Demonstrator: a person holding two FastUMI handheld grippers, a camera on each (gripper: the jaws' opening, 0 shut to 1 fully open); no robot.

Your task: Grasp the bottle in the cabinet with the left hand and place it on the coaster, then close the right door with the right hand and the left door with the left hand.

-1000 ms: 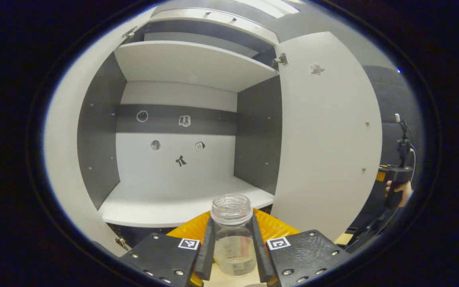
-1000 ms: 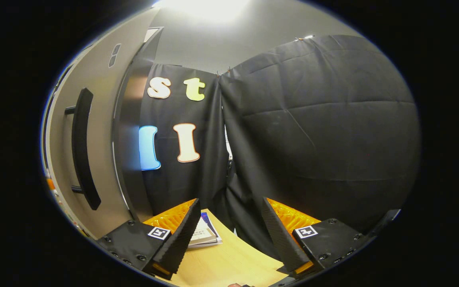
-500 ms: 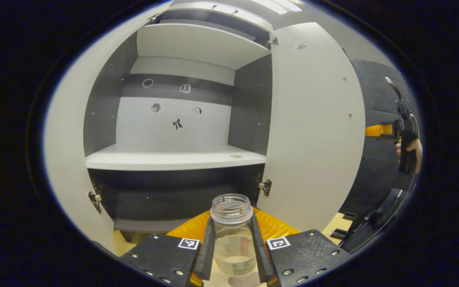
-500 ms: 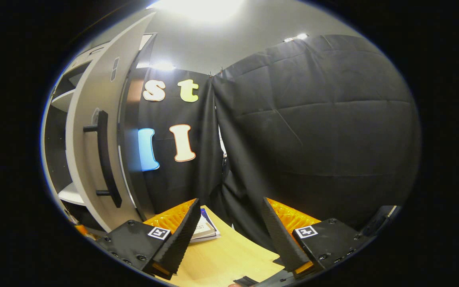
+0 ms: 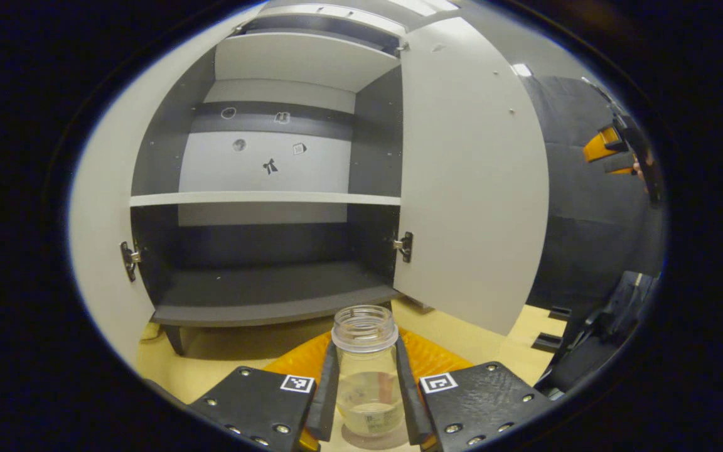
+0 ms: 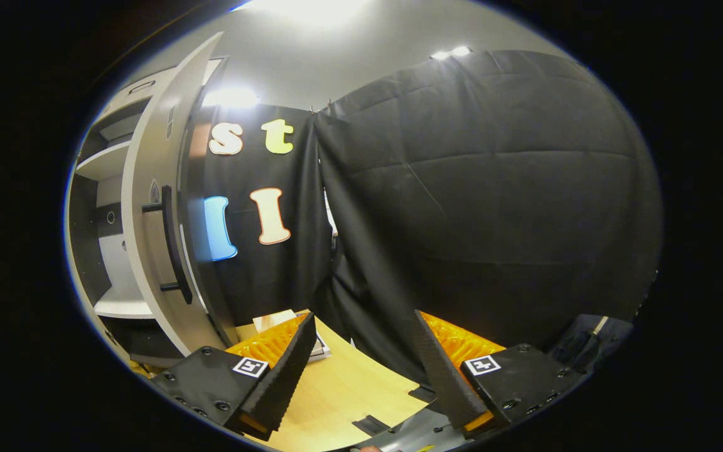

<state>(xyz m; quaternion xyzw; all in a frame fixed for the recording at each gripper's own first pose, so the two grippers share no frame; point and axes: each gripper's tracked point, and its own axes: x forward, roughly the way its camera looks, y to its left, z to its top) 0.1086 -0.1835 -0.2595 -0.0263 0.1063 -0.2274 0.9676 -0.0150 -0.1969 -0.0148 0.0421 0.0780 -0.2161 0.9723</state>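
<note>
In the left gripper view my left gripper (image 5: 366, 402) is shut on a clear, capless bottle (image 5: 365, 364) with a little liquid at its bottom, held upright low over the wooden table (image 5: 211, 370). Ahead stands the cabinet (image 5: 261, 207) with both doors swung wide; its right door (image 5: 468, 182) hangs open beside the bottle. My right gripper (image 5: 615, 154) shows far off at the upper right, held in a hand. In the right gripper view my right gripper (image 6: 361, 370) is open and holds nothing, and the right door's black handle (image 6: 170, 248) is at the left.
The cabinet's white shelf (image 5: 261, 199) and dark bottom shelf (image 5: 273, 295) are bare. A book (image 6: 319, 348) lies on the table near the black cloth wall (image 6: 462, 201). Black feet (image 5: 550, 342) of a stand rest on the table at the right.
My left gripper has drawn back and sunk with the bottle, so the cabinet's lower shelf and the table now show. My right gripper has swung, bringing the right door more edge-on.
</note>
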